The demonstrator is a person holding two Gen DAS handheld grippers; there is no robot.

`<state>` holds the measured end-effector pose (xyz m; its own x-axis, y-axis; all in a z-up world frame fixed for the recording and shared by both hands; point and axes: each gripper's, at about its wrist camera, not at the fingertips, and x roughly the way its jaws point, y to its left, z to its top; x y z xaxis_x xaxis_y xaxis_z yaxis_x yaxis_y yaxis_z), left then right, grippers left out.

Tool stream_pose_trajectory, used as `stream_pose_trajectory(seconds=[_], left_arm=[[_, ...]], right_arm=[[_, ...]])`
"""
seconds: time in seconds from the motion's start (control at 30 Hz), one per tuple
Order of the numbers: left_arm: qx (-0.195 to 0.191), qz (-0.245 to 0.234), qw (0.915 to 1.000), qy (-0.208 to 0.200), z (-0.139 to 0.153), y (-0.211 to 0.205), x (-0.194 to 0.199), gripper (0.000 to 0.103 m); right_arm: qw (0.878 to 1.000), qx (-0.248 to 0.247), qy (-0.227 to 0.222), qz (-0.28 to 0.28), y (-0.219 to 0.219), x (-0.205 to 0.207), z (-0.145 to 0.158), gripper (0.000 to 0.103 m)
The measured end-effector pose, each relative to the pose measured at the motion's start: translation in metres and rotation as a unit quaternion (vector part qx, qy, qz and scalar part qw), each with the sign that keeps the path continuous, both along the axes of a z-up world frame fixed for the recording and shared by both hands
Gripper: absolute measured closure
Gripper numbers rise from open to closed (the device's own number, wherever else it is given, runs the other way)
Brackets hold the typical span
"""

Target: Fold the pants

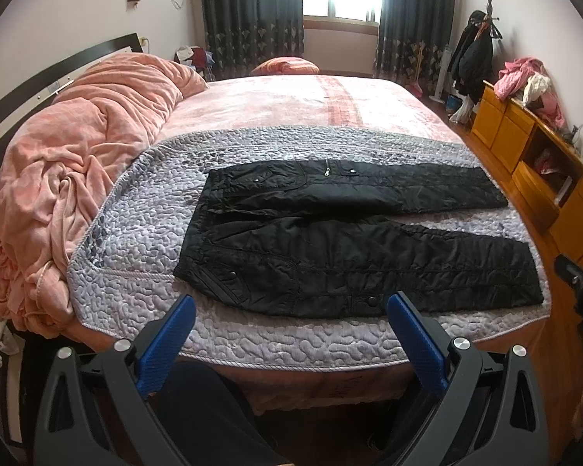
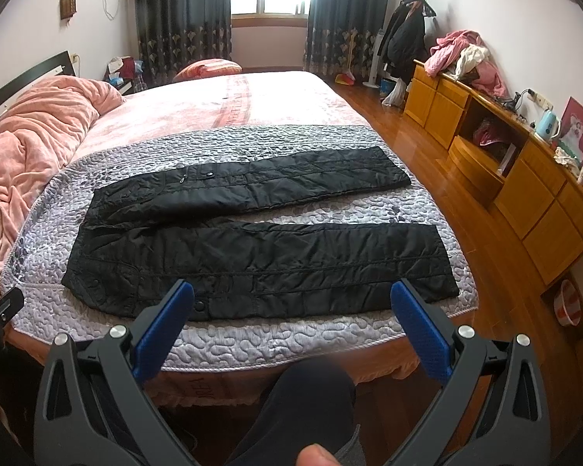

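Black quilted pants [image 1: 349, 233] [image 2: 252, 229] lie spread flat on a grey quilted cover [image 1: 144, 240] [image 2: 276, 334] at the bed's near end, waistband to the left, both legs stretching right and slightly apart. My left gripper [image 1: 291, 306] hovers open just short of the near leg's lower edge, nothing between its blue pads [image 1: 167, 345]. My right gripper [image 2: 291, 291] is open too, over the near leg's hem side, holding nothing. A part of the right gripper [image 1: 579, 283] shows at the right edge of the left wrist view.
A rumpled pink blanket [image 1: 77, 178] [image 2: 31, 136] is heaped on the bed's left side by the headboard. A wooden cabinet [image 2: 517, 178] with clothes on top lines the right wall, wooden floor [image 2: 408, 132] between it and the bed. The person's dark-clad leg [image 2: 303, 407] is below the grippers.
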<state>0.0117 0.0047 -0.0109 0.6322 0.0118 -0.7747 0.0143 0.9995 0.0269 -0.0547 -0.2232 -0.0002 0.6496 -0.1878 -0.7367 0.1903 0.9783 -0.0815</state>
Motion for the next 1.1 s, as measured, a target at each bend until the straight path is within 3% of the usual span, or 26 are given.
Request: stream_pose_trajectory(seconds=[0.07, 0.13, 0.2, 0.27, 0.3, 0.37, 0.43, 0.47, 0.53, 0.6, 0.63, 0.73, 0.8, 0.87, 0.97, 1.1], left_arm=[[-0.016, -0.034, 0.9989, 0.028, -0.024, 0.004, 0.014, 0.004], [-0.060, -0.078, 0.9920, 0.079, -0.055, 0.015, 0.030, 0.004], [-0.112, -0.064, 0.9839, 0.123, -0.093, 0.044, 0.051, 0.004], [-0.131, -0.028, 0.9829, 0.127, -0.117, 0.076, 0.066, 0.018], [-0.151, -0.010, 0.9797, 0.132, -0.129, 0.096, 0.075, 0.022], [-0.221, 0.020, 0.9651, 0.138, -0.150, 0.138, 0.090, 0.023], [-0.308, 0.062, 0.9382, 0.145, -0.174, 0.182, 0.103, 0.023], [-0.328, 0.077, 0.9307, 0.143, -0.182, 0.198, 0.109, 0.023], [-0.340, 0.099, 0.9261, 0.131, -0.196, 0.217, 0.118, 0.026], [-0.377, 0.116, 0.9116, 0.117, -0.212, 0.236, 0.130, 0.035], [-0.384, 0.123, 0.9080, 0.114, -0.220, 0.242, 0.137, 0.041], [-0.354, 0.156, 0.9122, 0.135, -0.242, 0.252, 0.157, 0.044], [-0.344, 0.185, 0.9078, 0.154, -0.257, 0.259, 0.166, 0.042], [-0.355, 0.198, 0.9002, 0.157, -0.265, 0.262, 0.174, 0.034], [-0.355, 0.199, 0.9002, 0.155, -0.268, 0.262, 0.182, 0.027], [-0.360, 0.193, 0.8957, 0.175, -0.282, 0.256, 0.190, 0.031]], right_arm=[[1.000, -0.018, -0.006, 0.004, -0.002, 0.005, -0.008, 0.002], [1.000, -0.014, -0.004, 0.018, -0.008, 0.014, -0.022, 0.002], [0.999, 0.020, -0.018, 0.035, -0.026, 0.023, -0.037, 0.003], [0.998, 0.051, -0.017, 0.034, -0.044, 0.033, -0.053, 0.003], [0.997, 0.072, 0.008, 0.024, -0.057, 0.042, -0.067, 0.003], [0.991, 0.128, 0.043, 0.007, -0.084, 0.055, -0.095, 0.003], [0.985, 0.160, 0.058, -0.008, -0.101, 0.059, -0.113, 0.004], [0.983, 0.171, 0.064, -0.014, -0.108, 0.061, -0.122, 0.006], [0.981, 0.182, 0.065, -0.023, -0.120, 0.064, -0.140, 0.013], [0.975, 0.206, 0.079, -0.032, -0.128, 0.066, -0.159, 0.038], [0.968, 0.233, 0.091, -0.033, -0.134, 0.068, -0.170, 0.041], [0.955, 0.273, 0.108, -0.036, -0.140, 0.070, -0.186, 0.041], [0.950, 0.286, 0.115, -0.037, -0.142, 0.069, -0.192, 0.033], [0.951, 0.286, 0.114, -0.040, -0.143, 0.066, -0.193, 0.028], [0.948, 0.299, 0.107, -0.040, -0.150, 0.064, -0.198, 0.025], [0.934, 0.335, 0.108, -0.067, -0.178, 0.065, -0.214, 0.023]])
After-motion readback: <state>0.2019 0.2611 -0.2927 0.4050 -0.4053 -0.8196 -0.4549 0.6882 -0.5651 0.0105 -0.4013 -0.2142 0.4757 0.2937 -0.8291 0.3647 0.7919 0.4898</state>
